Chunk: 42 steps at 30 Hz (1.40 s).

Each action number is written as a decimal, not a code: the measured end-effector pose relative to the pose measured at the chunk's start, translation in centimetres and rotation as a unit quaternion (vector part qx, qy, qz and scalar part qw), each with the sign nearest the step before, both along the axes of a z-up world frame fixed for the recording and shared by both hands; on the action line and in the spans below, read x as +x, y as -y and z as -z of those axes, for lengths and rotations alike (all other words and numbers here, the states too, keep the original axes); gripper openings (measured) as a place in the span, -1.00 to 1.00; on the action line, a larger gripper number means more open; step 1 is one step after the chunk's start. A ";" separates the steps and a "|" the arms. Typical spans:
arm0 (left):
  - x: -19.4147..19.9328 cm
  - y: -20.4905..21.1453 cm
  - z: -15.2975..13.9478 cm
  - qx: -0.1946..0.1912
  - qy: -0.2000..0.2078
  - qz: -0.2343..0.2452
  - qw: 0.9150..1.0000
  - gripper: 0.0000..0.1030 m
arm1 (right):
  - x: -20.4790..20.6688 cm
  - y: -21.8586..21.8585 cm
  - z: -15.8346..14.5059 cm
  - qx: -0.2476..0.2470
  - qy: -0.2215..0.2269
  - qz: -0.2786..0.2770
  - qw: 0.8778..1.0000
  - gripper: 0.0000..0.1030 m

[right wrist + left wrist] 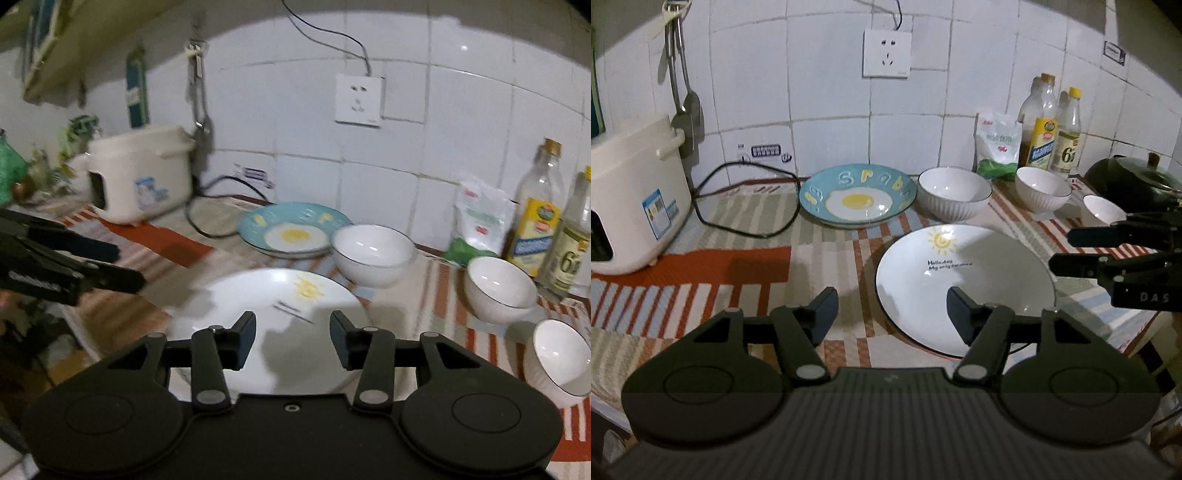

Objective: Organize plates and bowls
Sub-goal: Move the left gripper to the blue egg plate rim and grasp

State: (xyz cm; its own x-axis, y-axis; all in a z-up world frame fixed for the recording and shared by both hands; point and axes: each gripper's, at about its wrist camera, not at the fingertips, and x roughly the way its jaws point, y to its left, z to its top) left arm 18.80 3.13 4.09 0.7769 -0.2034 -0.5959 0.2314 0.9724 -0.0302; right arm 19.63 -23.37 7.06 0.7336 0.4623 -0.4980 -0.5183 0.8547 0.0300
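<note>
The white sun plate (964,284) lay flat near the counter's front edge, bare striped mat (746,236) to its left. Only the left view showed the lidded pan (1134,177). Both the left gripper (892,314) and right gripper (292,339) hovered above the plate, fingers spread, pinching nothing.

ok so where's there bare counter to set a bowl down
The widest free patch is the striped mat between the rice cooker, its black cord and the white sun plate. The right side is crowded: three white bowls sit in front of the bottles, next to the blue egg plate.
</note>
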 end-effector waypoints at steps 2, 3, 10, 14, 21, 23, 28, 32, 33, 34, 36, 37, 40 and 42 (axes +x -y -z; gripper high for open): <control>-0.2 -0.1 -0.7 0.001 0.003 0.002 1.000 0.34 | 0.1 -0.3 -0.8 0.015 -0.012 -0.011 1.000 0.07; -0.3 -0.2 -1.0 0.000 0.004 0.003 1.000 0.36 | 0.3 -0.4 -1.3 0.025 -0.021 -0.014 0.999 0.08; 1.1 -1.5 -1.8 -0.008 -0.002 0.027 1.000 0.50 | 2.7 -1.7 -2.7 0.071 -0.065 -0.019 0.995 0.24; 3.2 -3.1 -1.7 -0.028 0.006 0.030 0.999 0.53 | 5.4 -2.9 -2.4 0.080 -0.080 -0.004 0.994 0.27; 9.5 -6.1 1.0 -0.055 0.026 -0.012 0.998 0.46 | 12.2 -5.4 0.0 0.089 -0.141 0.026 0.986 0.27; 11.4 -6.6 2.0 -0.060 0.015 -0.019 0.998 0.35 | 13.9 -6.3 0.5 0.077 -0.137 0.043 0.987 0.27; 16.4 -7.7 4.4 -0.096 -0.024 -0.038 0.994 0.09 | 18.0 -7.6 2.2 0.086 -0.168 0.076 0.979 0.26; 19.7 -8.4 6.5 -0.132 -0.057 -0.069 0.987 -0.12 | 20.1 -8.7 3.7 0.091 -0.199 0.104 0.970 0.18; 20.4 -8.5 7.0 -0.139 -0.063 -0.073 0.986 -0.15 | 20.5 -9.0 4.1 0.089 -0.203 0.112 0.969 0.16; 21.0 -8.7 7.4 -0.147 -0.068 -0.079 0.984 -0.21 | 20.9 -9.2 4.3 0.087 -0.203 0.118 0.968 0.15; 21.9 -8.8 8.0 -0.155 -0.072 -0.090 0.981 -0.24 | 21.8 -9.6 4.8 0.085 -0.201 0.131 0.967 0.11; 22.3 -8.9 8.3 -0.159 -0.073 -0.094 0.980 -0.24 | 22.3 -9.8 5.1 0.086 -0.208 0.137 0.965 0.10; 23.5 -8.9 8.9 -0.163 -0.074 -0.103 0.978 -0.24 | 23.6 -10.2 6.1 0.097 -0.221 0.152 0.958 -0.01; 24.5 -9.0 9.0 -0.163 -0.076 -0.111 0.977 -0.24 | 24.3 -10.2 6.7 0.105 -0.228 0.163 0.954 -0.16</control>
